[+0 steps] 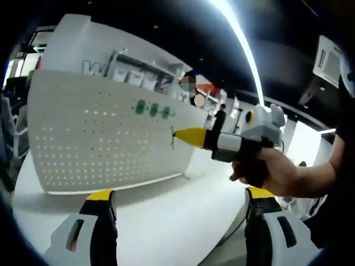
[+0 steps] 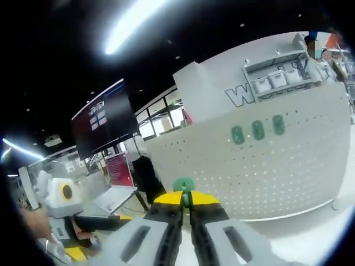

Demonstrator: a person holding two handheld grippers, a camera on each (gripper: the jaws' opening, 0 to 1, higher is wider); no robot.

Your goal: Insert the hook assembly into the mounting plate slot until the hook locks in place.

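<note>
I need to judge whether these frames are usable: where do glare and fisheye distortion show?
Left gripper view: ceiling light strip blows out white, and the pegboard bows with the fisheye. Right gripper view: another light strip glares, the background is soft, and the pegboard appears tilted.

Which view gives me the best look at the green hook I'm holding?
The right gripper view: the green hook sits clamped between the right gripper tips. The left gripper view shows just a thin piece at that gripper's tip before the pegboard.
</note>
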